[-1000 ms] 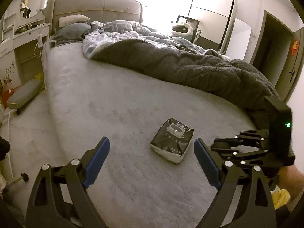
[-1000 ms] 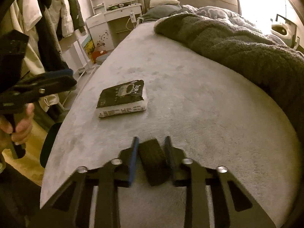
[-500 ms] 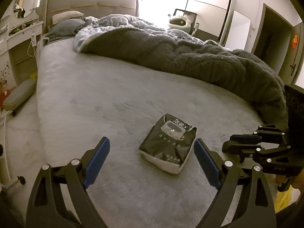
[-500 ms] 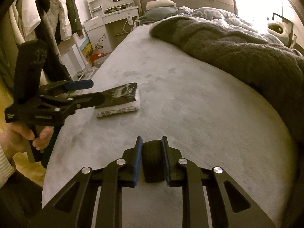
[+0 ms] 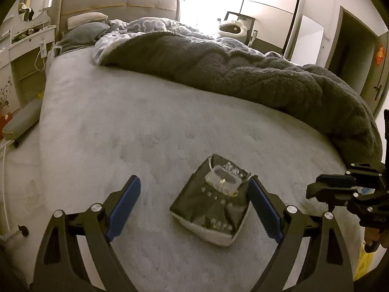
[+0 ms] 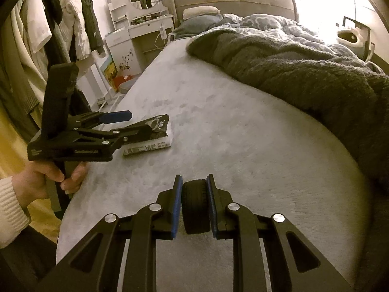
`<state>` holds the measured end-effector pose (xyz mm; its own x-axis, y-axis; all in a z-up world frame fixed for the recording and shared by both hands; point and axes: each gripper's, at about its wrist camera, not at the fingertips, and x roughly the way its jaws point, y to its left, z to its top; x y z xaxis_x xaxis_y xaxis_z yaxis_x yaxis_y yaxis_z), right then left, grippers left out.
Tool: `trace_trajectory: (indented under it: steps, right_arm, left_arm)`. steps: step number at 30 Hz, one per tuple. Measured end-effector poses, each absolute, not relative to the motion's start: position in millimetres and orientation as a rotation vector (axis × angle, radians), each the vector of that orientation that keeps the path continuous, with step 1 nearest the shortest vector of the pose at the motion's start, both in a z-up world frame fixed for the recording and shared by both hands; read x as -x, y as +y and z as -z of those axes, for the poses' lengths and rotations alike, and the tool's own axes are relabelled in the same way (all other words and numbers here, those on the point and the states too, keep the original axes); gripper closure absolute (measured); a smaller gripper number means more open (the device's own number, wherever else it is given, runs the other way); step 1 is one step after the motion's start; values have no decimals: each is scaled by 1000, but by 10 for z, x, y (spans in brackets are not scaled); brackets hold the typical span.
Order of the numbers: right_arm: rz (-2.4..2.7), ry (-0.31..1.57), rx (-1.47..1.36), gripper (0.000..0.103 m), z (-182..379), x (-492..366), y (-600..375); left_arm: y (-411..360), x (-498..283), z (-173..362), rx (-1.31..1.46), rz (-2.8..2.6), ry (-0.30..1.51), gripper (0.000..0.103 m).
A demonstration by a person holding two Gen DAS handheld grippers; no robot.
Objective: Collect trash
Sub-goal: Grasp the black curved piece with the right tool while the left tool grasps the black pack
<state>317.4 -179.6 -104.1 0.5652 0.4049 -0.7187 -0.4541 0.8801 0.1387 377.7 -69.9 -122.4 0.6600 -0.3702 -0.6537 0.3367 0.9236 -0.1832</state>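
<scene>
A black and white tissue pack [image 5: 214, 206] lies on the grey bed [image 5: 145, 131] near its foot. My left gripper [image 5: 194, 206] is open, its blue-padded fingers straddling the pack, the right finger close beside it. The pack also shows in the right wrist view [image 6: 153, 138], with the left gripper [image 6: 116, 126] around it. My right gripper [image 6: 194, 206] is shut on a small black toy tyre [image 6: 194, 209] and hovers over the bed's foot. It shows at the right edge of the left wrist view [image 5: 316, 187].
A dark fleece blanket [image 5: 243, 73] and a patterned duvet [image 5: 150, 24] cover the bed's far side. A white dressing table [image 6: 143, 36] and hanging clothes [image 6: 48, 24] stand left of the bed. A door [image 5: 374, 73] is at the right.
My left gripper has moved forward over the bed, so the tissue pack now lies between its open fingers. The right gripper keeps holding the tyre and has shifted little.
</scene>
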Motion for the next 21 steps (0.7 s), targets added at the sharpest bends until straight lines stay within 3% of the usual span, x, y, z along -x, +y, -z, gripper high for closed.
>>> trace_trajectory:
  steps: [8,13,18,21]
  right_arm:
    - [-508,833,62,83,1033,-3158,-1816]
    - [-505,831,57,83,1022,-3167,-1839]
    - [-502,822,49,83,992,-3173,-1847]
    - [-502,822,52,83,995,-3170,-1826]
  left_arm:
    - [-826,-3852,1318,-4,391,786,27]
    - [-919,-3813,1309,-48,418,788,46]
    - [-947,-3820,1334,-57,430,820,50]
    - [-886,-3838,1337,-14,443,835,58]
